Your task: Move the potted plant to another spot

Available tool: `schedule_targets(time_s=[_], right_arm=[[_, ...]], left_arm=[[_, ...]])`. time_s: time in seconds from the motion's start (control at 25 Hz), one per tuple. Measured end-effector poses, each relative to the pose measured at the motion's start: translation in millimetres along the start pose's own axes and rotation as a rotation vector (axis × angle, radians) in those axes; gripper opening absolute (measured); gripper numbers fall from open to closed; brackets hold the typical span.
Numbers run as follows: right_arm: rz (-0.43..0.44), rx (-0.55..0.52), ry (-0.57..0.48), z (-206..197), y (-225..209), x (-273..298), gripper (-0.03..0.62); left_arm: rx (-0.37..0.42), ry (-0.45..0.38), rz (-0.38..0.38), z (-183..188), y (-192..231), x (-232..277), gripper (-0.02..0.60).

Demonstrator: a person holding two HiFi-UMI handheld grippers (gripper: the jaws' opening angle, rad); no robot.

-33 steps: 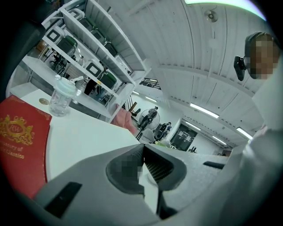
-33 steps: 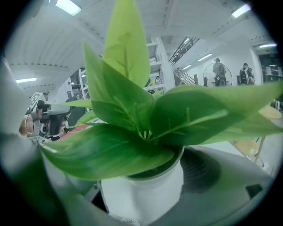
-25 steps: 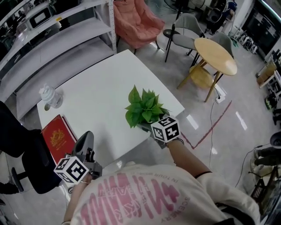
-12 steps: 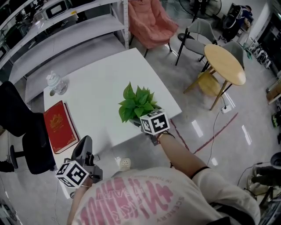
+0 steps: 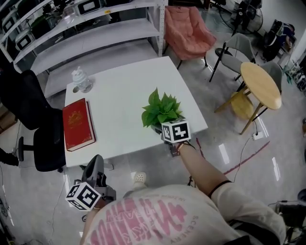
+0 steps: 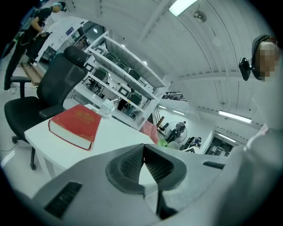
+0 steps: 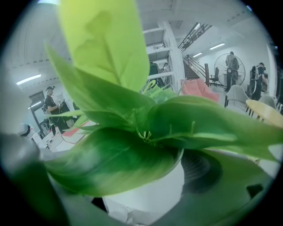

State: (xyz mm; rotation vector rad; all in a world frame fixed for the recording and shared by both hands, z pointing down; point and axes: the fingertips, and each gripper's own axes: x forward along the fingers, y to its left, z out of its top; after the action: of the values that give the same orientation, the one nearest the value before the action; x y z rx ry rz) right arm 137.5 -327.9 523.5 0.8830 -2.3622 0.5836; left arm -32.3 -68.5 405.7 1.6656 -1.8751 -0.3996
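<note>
Two hand-held grippers. Your right hand-held gripper (image 5: 165,131) stays clamped on the plant (image 5: 161,111), at the table (image 5: 119,86) edge, 5 o'clock. Same spot as a second ago, so the move hasn't started. Your left hand-held gripper (image 5: 95,162) is closed, empty, low at 7 o'clock.

Bright, even overhead light on my feed; a ceiling lamp (image 6: 181,5) glares. The floor (image 5: 224,153) shines with reflections. Both gripper views curve into dark corners, and the potted plant (image 7: 110,163) blurs close up.
</note>
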Motion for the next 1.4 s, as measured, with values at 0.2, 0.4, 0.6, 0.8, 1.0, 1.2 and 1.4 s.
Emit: schedule_targets(time_s=[0.2, 0.4, 0.6, 0.8, 1.0, 1.2, 1.4], right_arm=[[-0.021, 0.031, -0.023, 3, -5, -8, 0.523], [0.01, 0.088, -0.037, -5, -8, -24, 0.523], [0.019, 0.16, -0.039, -33, -15, -50, 0.522], [0.026, 0.225, -0.041, -60, -21, -77, 0.51], [0.068, 0.26, -0.073, -72, -14, -104, 0.277], [0.184, 0.253, -0.122, -69, 7, -131, 0.121], [0.262, 0.239, -0.167, -62, 23, -151, 0.032]], left_arm=[[-0.003, -0.045, 0.038, -5, 0, -24, 0.003], [-0.005, -0.094, 0.072, -7, 0, -44, 0.003], [-0.017, -0.1, 0.072, -21, -10, -51, 0.003], [-0.016, -0.073, 0.033, -42, -31, -44, 0.003], [-0.019, -0.05, -0.004, -61, -50, -38, 0.003], [-0.022, -0.031, -0.038, -78, -68, -32, 0.003], [-0.02, -0.014, -0.08, -93, -87, -26, 0.003]])
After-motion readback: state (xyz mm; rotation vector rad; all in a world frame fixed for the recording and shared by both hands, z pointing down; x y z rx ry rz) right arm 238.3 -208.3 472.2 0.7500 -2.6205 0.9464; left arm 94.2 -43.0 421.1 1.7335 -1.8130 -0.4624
